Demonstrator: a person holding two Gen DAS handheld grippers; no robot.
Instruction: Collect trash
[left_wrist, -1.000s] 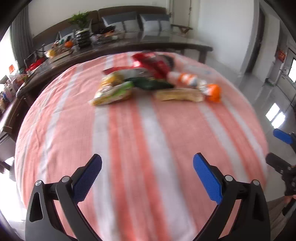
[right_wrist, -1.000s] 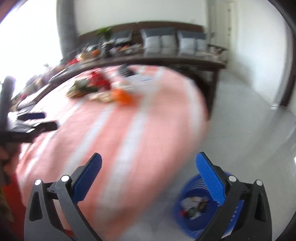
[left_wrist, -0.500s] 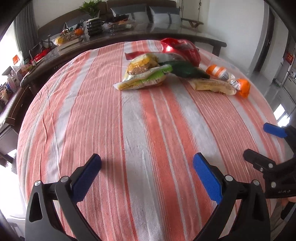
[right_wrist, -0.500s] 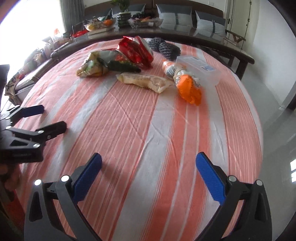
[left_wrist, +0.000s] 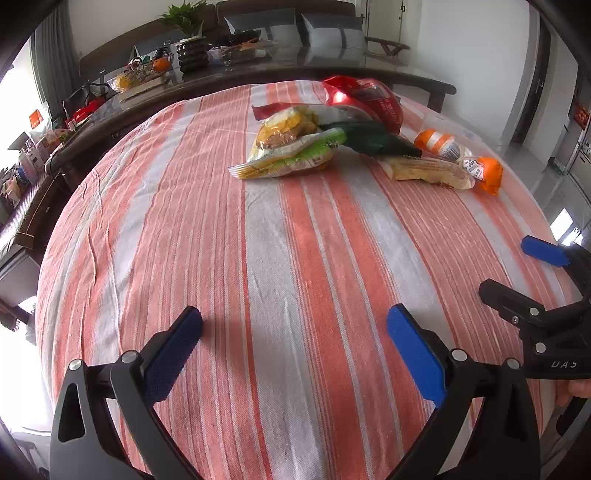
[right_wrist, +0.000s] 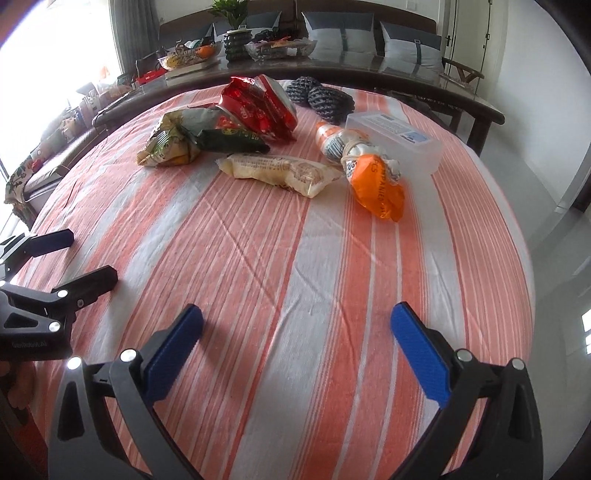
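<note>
While both tools hover low over the near part of the striped tablecloth (right_wrist: 295, 258), neither holds anything: the right gripper (right_wrist: 295, 347) has its blue pads spread wide with bare cloth between them, and the left gripper (left_wrist: 295, 347) is spread just as wide and just as empty.

Outward from the right tongs, the trash lies ahead on the far half of the table, well apart from the fingertips. Nearest on that side is the orange wrapper (right_wrist: 376, 188), ahead and a little to the right, its long axis running roughly away from the tongs toward a white-and-orange packet (right_wrist: 338, 142) it touches. Just left of it the pale beige packet (right_wrist: 280, 173) lies crosswise to the approach. In my judgement the right hand is the better placed for these two, and the crosswise packet would be gripped across its narrow width without turning the wrist.

From the left tongs, the yellow-green bag (left_wrist: 291, 151) sits ahead, slightly right of centre, also lying crosswise, with the dark green wrapper (left_wrist: 373, 142) and the red bag (left_wrist: 365, 99) touching beyond it. The left hand looks nearer to this heap. Both tools point forward, tilted slightly down at the cloth.
</note>
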